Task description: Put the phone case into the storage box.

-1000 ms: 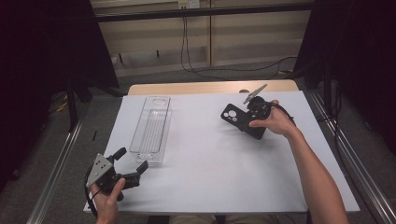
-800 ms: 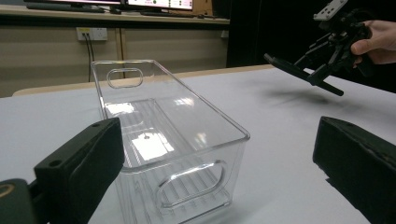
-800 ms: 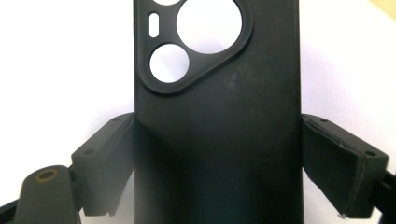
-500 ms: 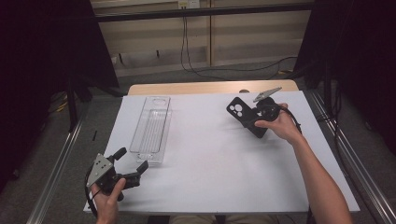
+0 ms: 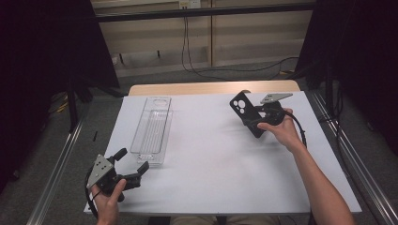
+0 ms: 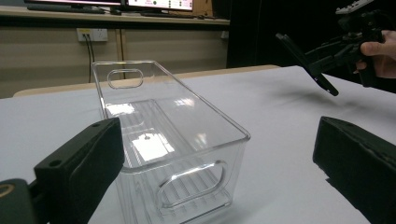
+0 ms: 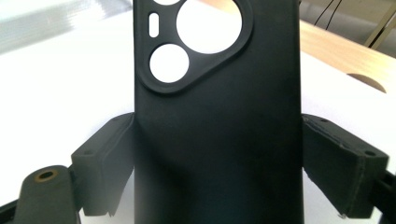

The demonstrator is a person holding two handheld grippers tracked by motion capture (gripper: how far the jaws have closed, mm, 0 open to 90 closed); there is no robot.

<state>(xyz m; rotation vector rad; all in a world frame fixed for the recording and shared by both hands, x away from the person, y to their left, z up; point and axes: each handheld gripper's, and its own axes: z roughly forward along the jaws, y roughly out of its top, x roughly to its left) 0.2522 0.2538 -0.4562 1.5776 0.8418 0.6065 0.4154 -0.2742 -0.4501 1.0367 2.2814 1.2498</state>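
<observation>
The right gripper (image 5: 259, 123) is clamped on a black phone case (image 5: 246, 114), held above the table (image 5: 211, 159) at about two o'clock, apparently not yet in the clear bin (image 5: 151, 130) at ten o'clock, while the left gripper (image 5: 133, 167) waits with jaws apart.

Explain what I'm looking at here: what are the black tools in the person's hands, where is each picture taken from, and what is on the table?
A person holds a hand-operated two-jaw gripper in each hand. The high view looks down from above the table, which has a white cover. Each gripper view comes from a camera riding on that gripper. The left gripper is open, near the end of a clear plastic bin that looks empty. The right gripper is shut on a black phone case, held raised above the table; its camera cut-outs show in the right gripper view.
</observation>
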